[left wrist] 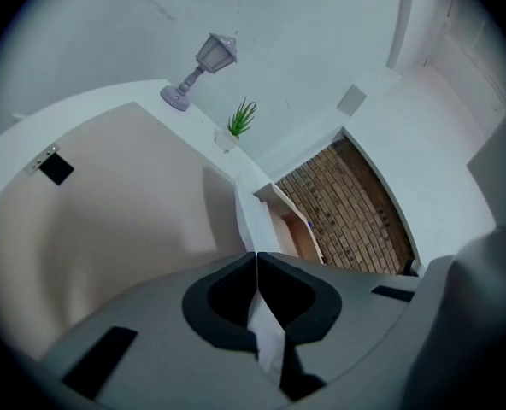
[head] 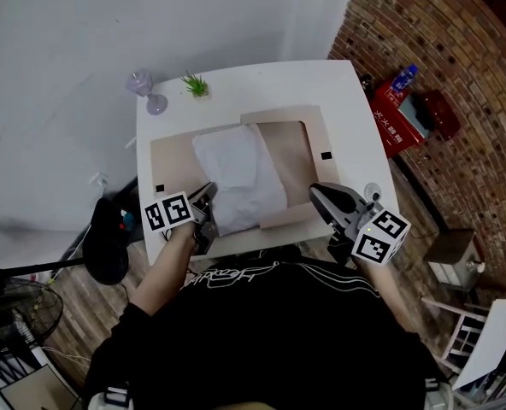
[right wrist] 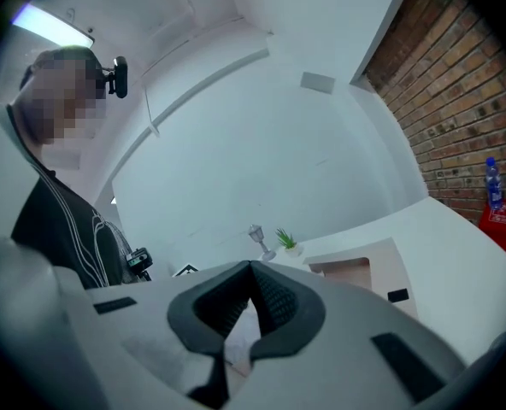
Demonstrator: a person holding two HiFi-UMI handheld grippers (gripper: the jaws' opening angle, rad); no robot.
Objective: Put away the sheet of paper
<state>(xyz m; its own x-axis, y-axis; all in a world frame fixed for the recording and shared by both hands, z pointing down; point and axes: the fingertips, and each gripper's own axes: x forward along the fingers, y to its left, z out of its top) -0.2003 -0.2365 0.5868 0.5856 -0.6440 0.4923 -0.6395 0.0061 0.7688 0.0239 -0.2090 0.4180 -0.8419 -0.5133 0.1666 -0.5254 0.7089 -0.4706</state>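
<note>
The sheet of paper point(head: 240, 176) is pinched at its 7 o'clock corner by the left gripper point(head: 208, 196). The beige folder point(head: 174, 156) is gripped at its 4 o'clock flap edge by the right gripper point(head: 315, 191). The sheet is laid mid-table point(head: 338, 101), and a plant point(head: 195, 84) is seen at 12 o'clock.

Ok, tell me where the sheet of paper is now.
Head view: the sheet of paper lies mid-table on the beige mat, its near left corner pinched in the left gripper.

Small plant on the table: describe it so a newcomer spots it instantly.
On the white table, look at the far edge, beyond the beige mat. The plant stands there beside a pale lantern ornament; it alone is green, with spiky leaves.
</note>
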